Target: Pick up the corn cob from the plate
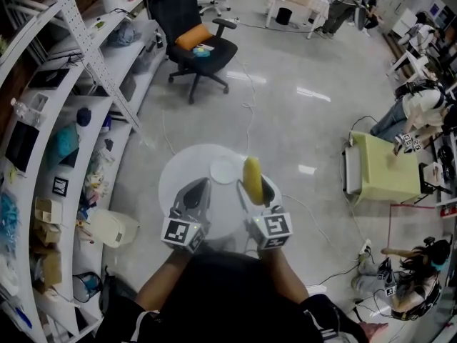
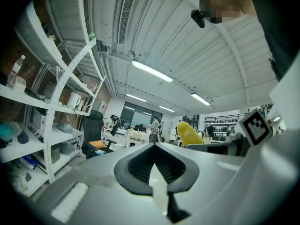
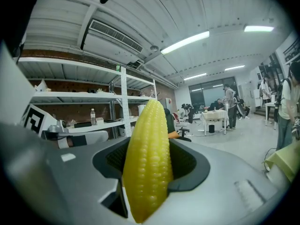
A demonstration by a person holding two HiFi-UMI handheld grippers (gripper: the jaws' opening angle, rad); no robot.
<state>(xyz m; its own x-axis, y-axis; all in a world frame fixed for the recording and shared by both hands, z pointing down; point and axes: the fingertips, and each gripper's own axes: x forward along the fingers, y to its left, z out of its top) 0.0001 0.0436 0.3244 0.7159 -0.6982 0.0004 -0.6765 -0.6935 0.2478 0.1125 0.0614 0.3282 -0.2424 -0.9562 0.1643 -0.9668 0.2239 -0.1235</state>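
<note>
A yellow corn cob [image 1: 252, 179] is lifted off the white plate [image 1: 223, 171], which lies bare on the round white table [image 1: 178, 174]. My right gripper [image 1: 256, 186] is shut on the cob, and in the right gripper view the corn cob [image 3: 147, 163] stands nearly upright between the jaws and above them. My left gripper [image 1: 198, 186] hovers over the table just left of the plate, its jaws together with nothing in them. In the left gripper view the left gripper [image 2: 154, 146] points level, with the corn cob [image 2: 189, 134] off to its right.
White shelving [image 1: 64, 120] with clutter runs along the left. A black office chair [image 1: 196, 45] stands beyond the table. A pale green box [image 1: 385, 166] and several people are at the right. A white container [image 1: 111, 227] sits on the floor left of the table.
</note>
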